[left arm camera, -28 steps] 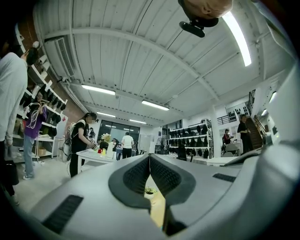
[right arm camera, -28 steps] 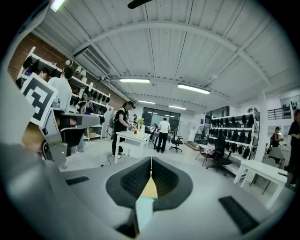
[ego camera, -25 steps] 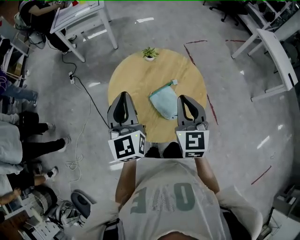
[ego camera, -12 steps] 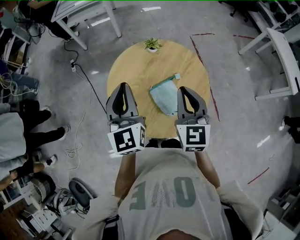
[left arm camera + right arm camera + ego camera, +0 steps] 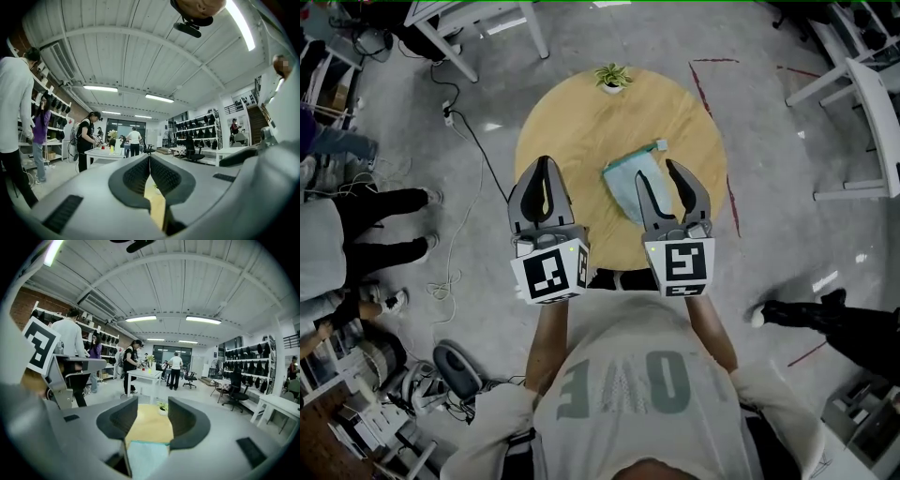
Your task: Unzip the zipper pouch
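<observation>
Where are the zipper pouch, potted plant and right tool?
zipper pouch (image 5: 623,185), head view, teal body.
potted plant (image 5: 612,75), head view, leaves.
right tool (image 5: 656,171), head view, midway between fingertips.

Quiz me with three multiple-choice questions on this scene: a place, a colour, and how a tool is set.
1. Where does the potted plant stand? A) at the round table's far edge B) on the floor C) on a chair
2. What colour is the pouch? A) red B) light blue C) black
3. How do the left tool's jaws stand? A) wide apart B) together C) clamped on the plant
Answers: 1 A: it sits at the rim farthest from the person. 2 B: pale blue against the table. 3 B: the left gripper view shows only a slit between them.
</observation>
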`<state>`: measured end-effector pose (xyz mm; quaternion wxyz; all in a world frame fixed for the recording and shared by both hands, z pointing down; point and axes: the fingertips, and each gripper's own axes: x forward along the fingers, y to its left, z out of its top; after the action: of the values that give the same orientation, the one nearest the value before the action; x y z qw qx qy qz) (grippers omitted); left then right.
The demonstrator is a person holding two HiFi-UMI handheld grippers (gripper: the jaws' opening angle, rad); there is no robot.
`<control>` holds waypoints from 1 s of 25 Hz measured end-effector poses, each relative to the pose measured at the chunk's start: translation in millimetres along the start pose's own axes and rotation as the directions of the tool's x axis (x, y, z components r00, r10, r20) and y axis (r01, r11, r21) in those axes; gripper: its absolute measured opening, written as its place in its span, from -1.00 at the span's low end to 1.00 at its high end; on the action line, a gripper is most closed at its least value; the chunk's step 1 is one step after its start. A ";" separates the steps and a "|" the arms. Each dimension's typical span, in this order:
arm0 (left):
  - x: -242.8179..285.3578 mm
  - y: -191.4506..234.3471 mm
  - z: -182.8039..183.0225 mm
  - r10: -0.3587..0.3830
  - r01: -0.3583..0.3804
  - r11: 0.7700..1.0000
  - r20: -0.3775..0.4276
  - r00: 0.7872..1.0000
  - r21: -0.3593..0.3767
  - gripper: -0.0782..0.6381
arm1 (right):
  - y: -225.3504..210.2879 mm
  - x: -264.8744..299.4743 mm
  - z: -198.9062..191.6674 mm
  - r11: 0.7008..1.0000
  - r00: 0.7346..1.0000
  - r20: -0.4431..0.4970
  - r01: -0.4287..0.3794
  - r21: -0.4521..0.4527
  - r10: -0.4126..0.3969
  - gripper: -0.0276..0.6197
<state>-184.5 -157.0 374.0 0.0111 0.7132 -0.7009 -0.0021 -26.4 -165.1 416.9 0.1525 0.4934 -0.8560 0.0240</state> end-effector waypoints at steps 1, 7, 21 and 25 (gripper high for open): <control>0.5 1.8 -2.3 0.004 -0.004 1.000 -0.004 1.000 0.001 -0.71 | 3.4 4.8 -4.7 1.000 1.000 -0.021 -0.011 -0.006 0.011 -0.26; 1.2 21.4 -15.2 0.038 -0.038 0.999 -0.038 0.999 0.007 -0.70 | 36.6 47.5 -52.3 0.992 0.979 -0.199 -0.071 -0.102 0.049 -0.04; -11.2 117.5 -86.9 0.197 -0.200 0.980 -0.177 0.964 0.001 -0.70 | 78.4 135.8 -220.4 0.938 0.773 -0.627 -0.135 -0.320 -0.102 -0.24; -11.7 128.9 -95.9 0.215 -0.221 0.975 -0.190 0.958 -0.010 -0.70 | 79.1 141.4 -229.7 0.942 0.743 -0.661 -0.137 -0.306 -0.107 -0.32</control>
<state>-311.9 -146.3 472.2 0.0883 0.6282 -0.7710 0.0554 -105.2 -199.0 684.5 0.5306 0.4112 -0.7391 0.0548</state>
